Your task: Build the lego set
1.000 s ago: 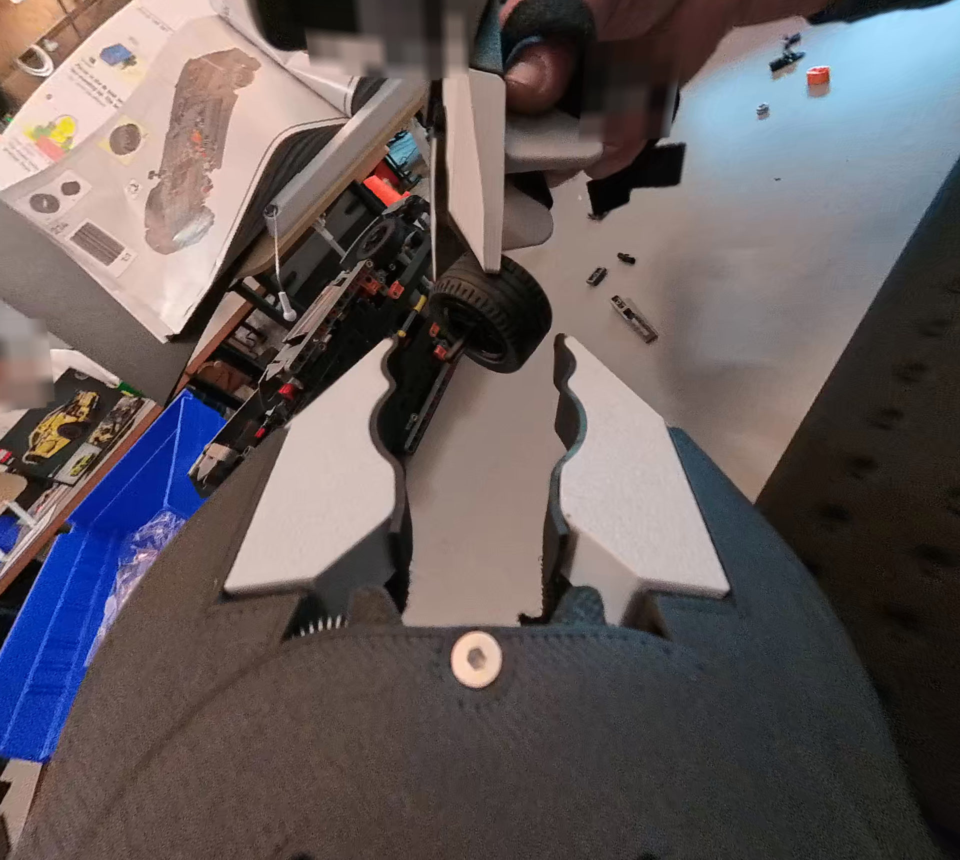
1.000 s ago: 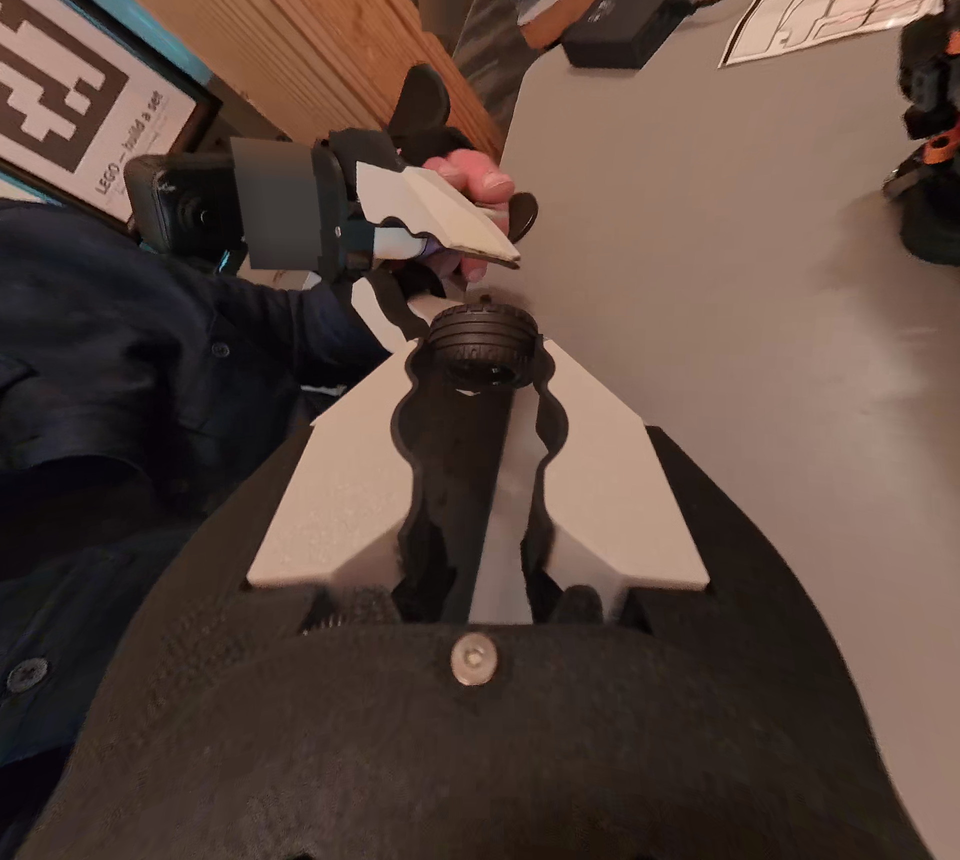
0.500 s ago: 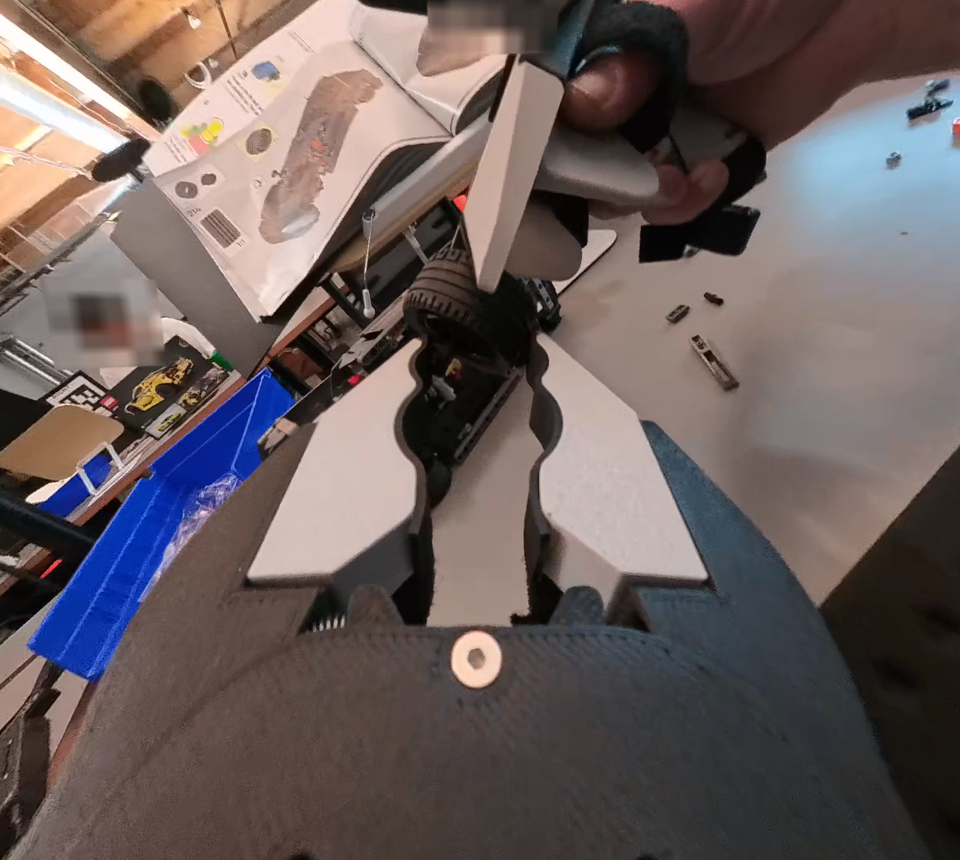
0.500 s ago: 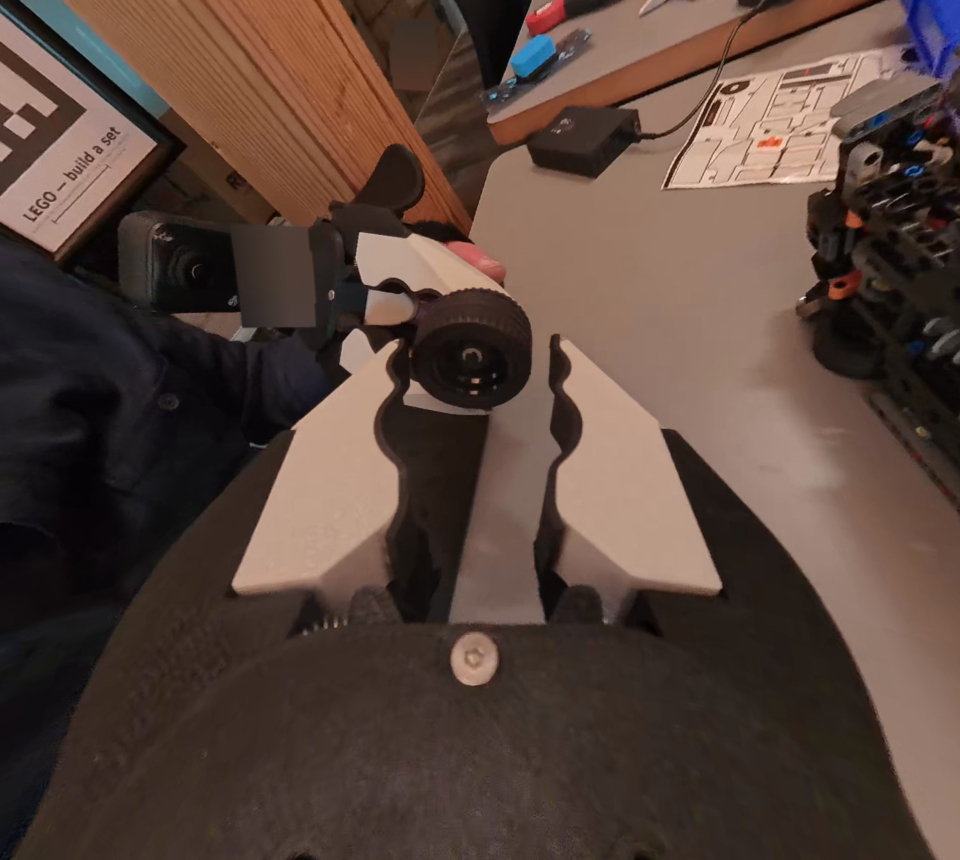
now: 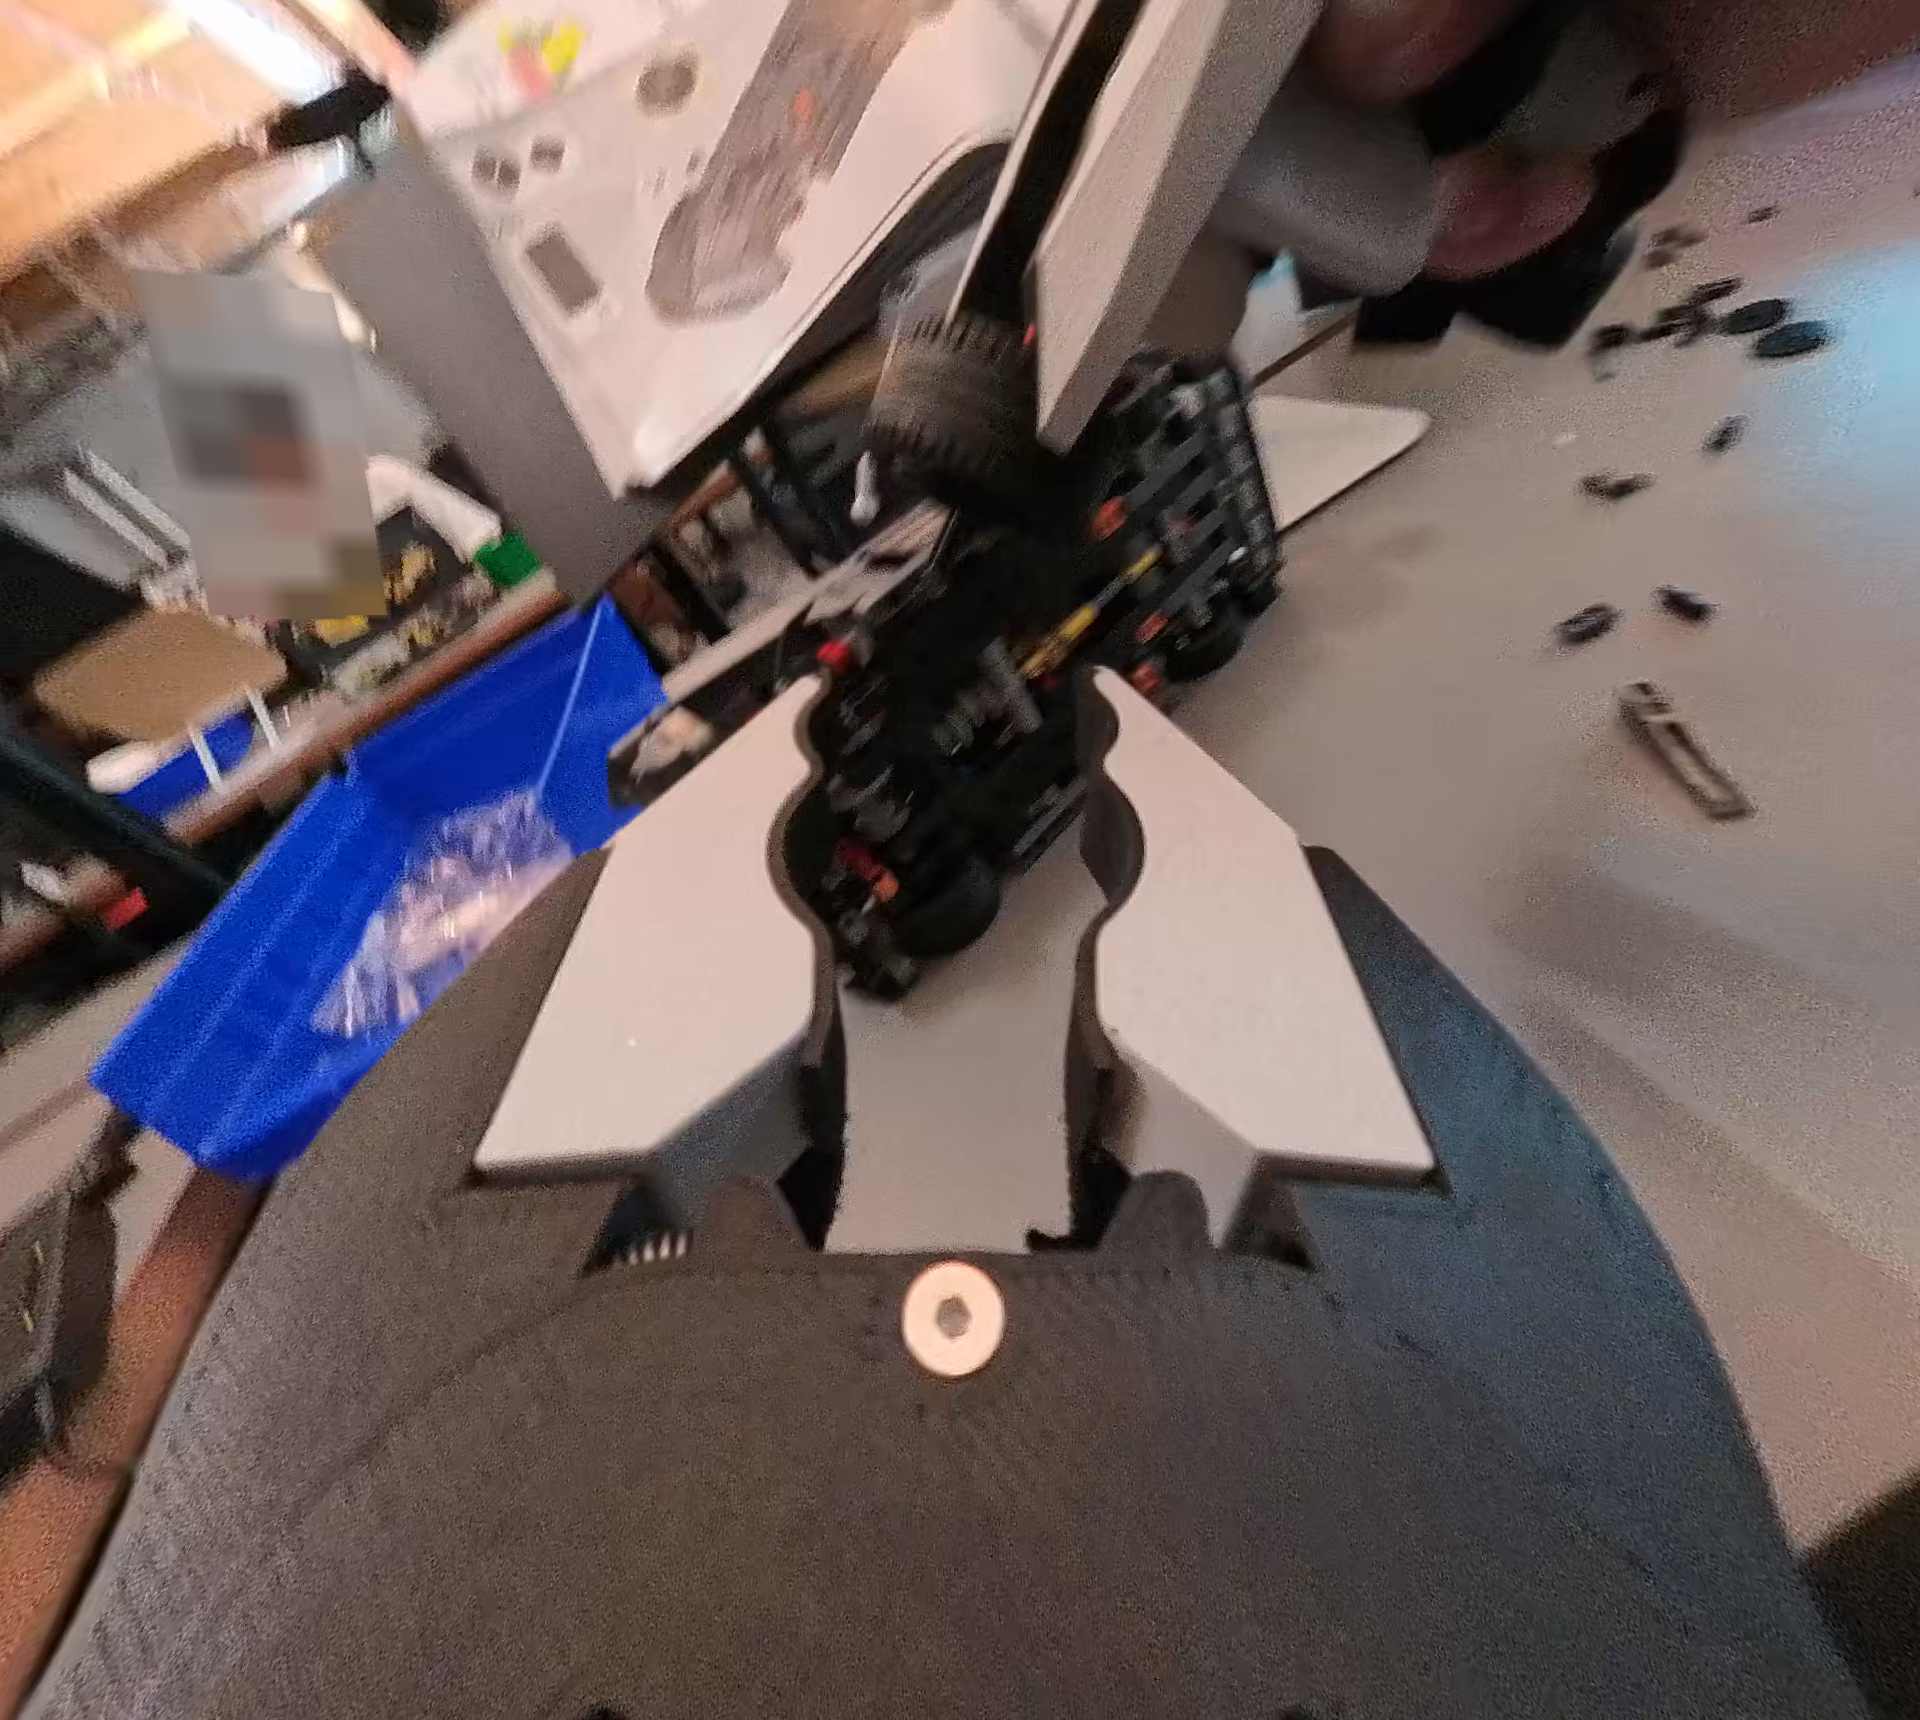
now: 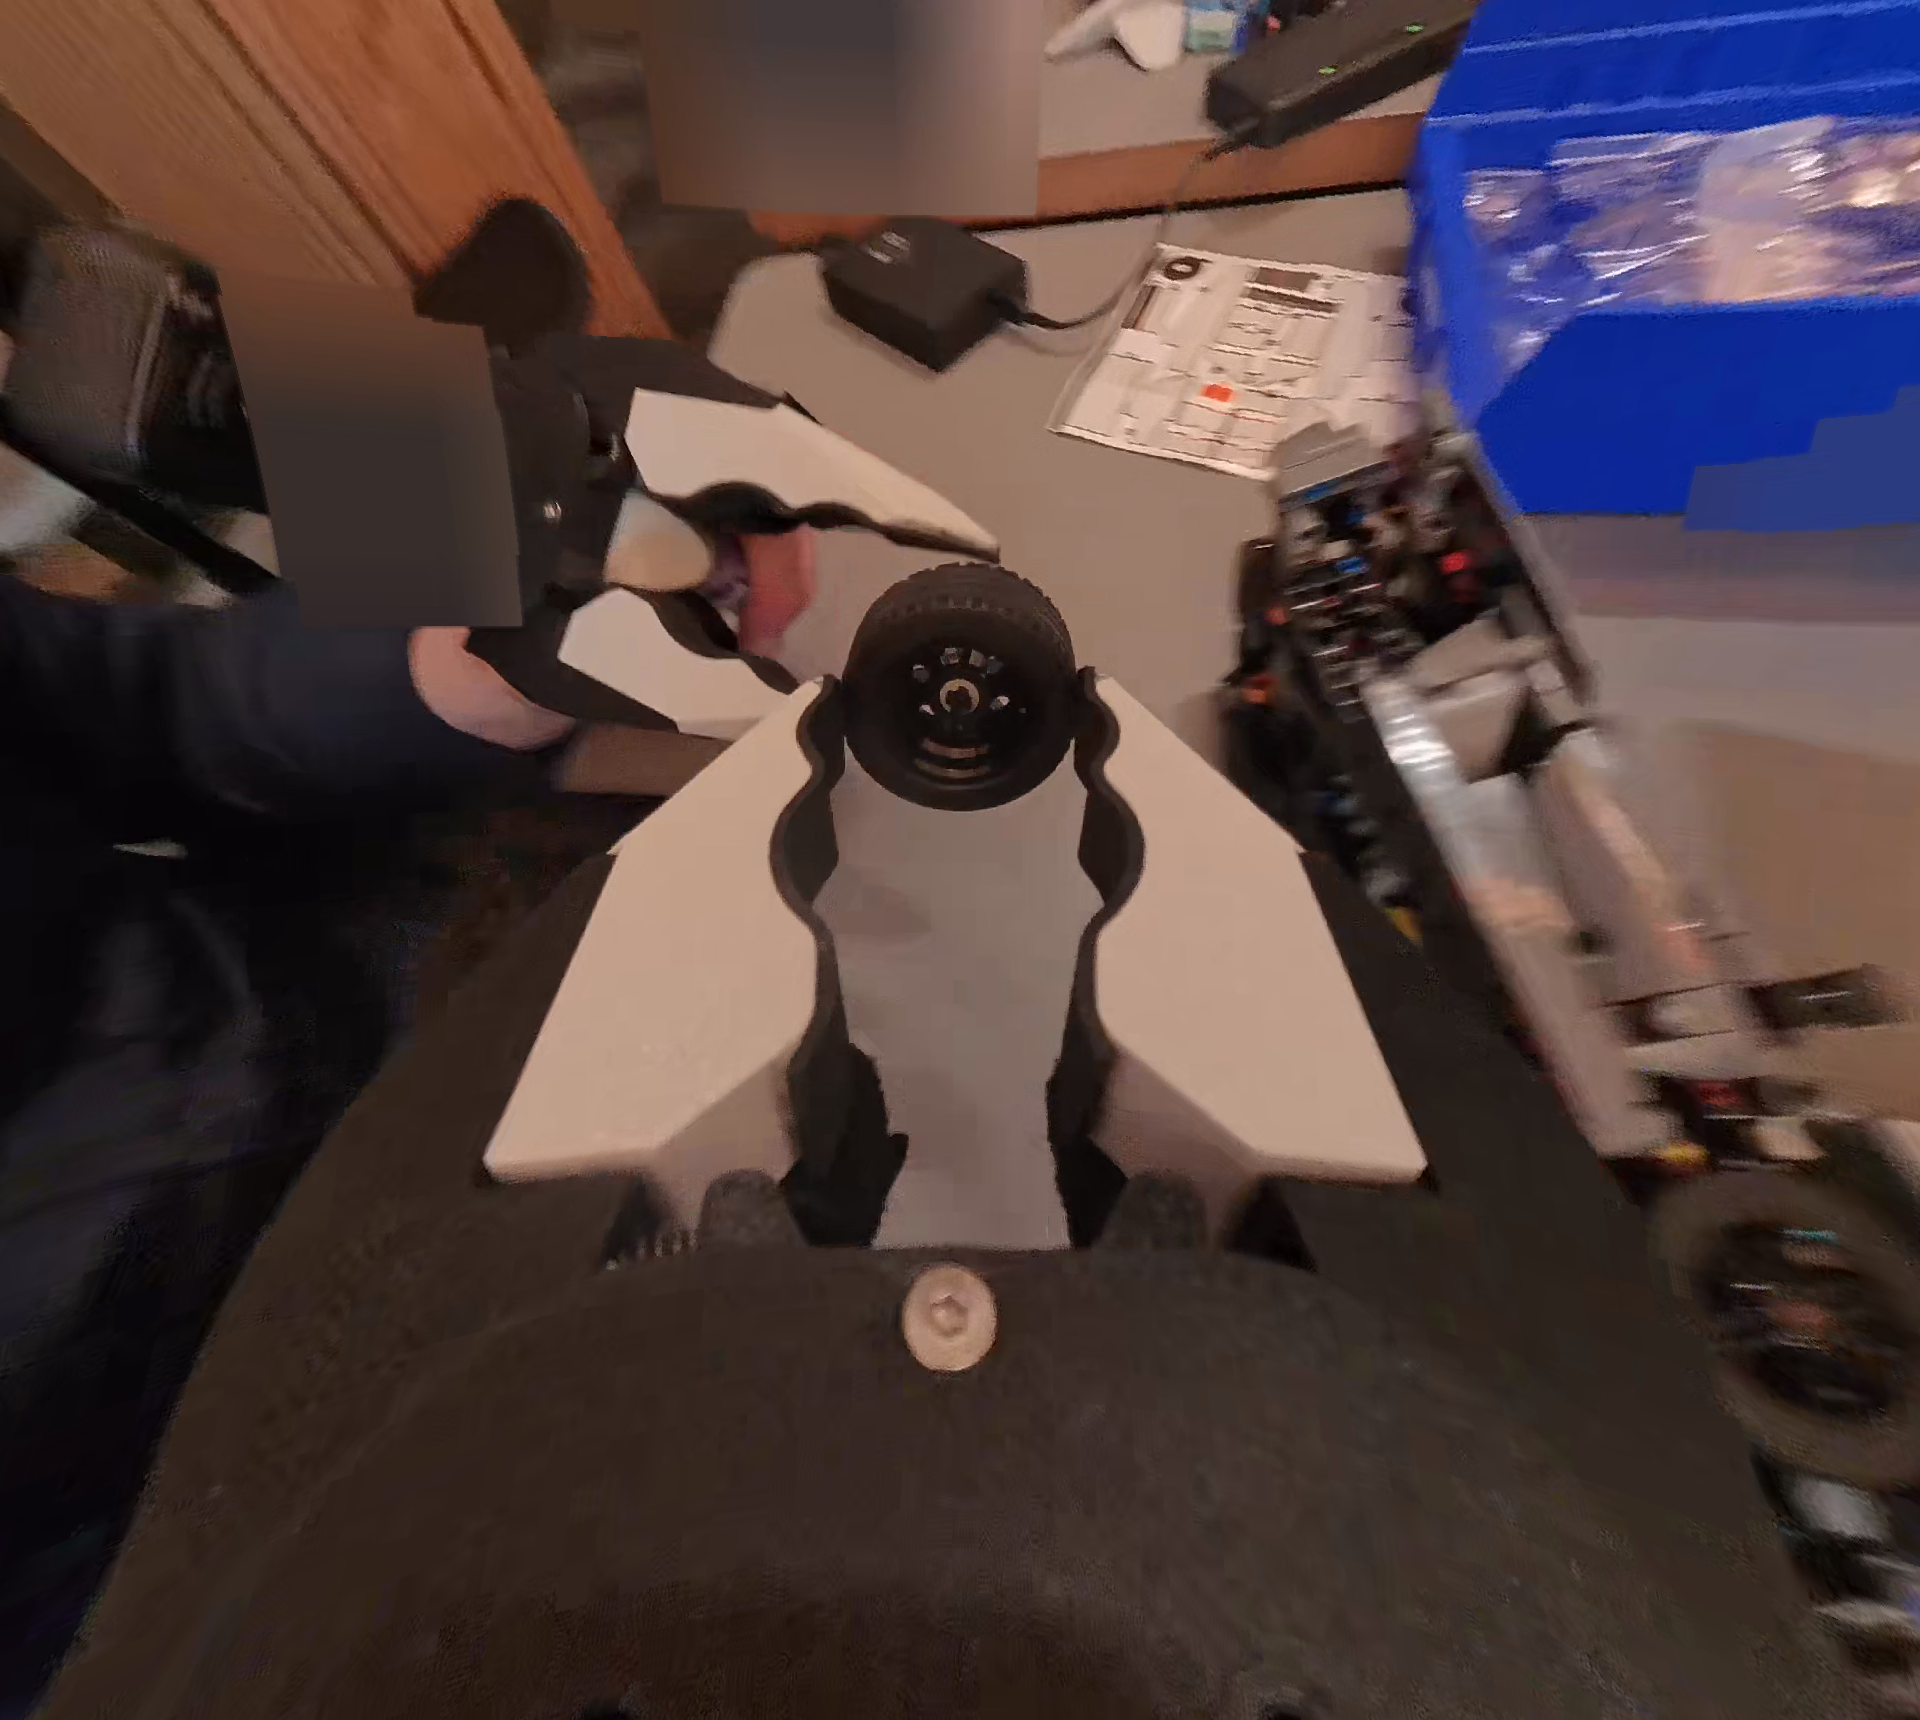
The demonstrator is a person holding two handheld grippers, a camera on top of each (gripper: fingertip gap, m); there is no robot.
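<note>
A grey counter (image 6: 1143,610) runs under me, wood panelling to one side and a blue plastic bin (image 6: 1662,216) at the back. My right jaws (image 6: 956,714) pinch a small black rubber tyre on its hub (image 6: 954,714), hub facing me. My left jaws (image 5: 951,735) hang spread and empty over the dark half-built lego car chassis (image 5: 1039,662). To seat the wheel well, I judge I should steady the chassis with the left, line the hub with its axle, and push straight

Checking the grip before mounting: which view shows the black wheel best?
The right wrist view: the black wheel sits sharp between the right gripper fingertips, hub facing the camera. The left wrist view shows it blurred and partly covered.
</note>
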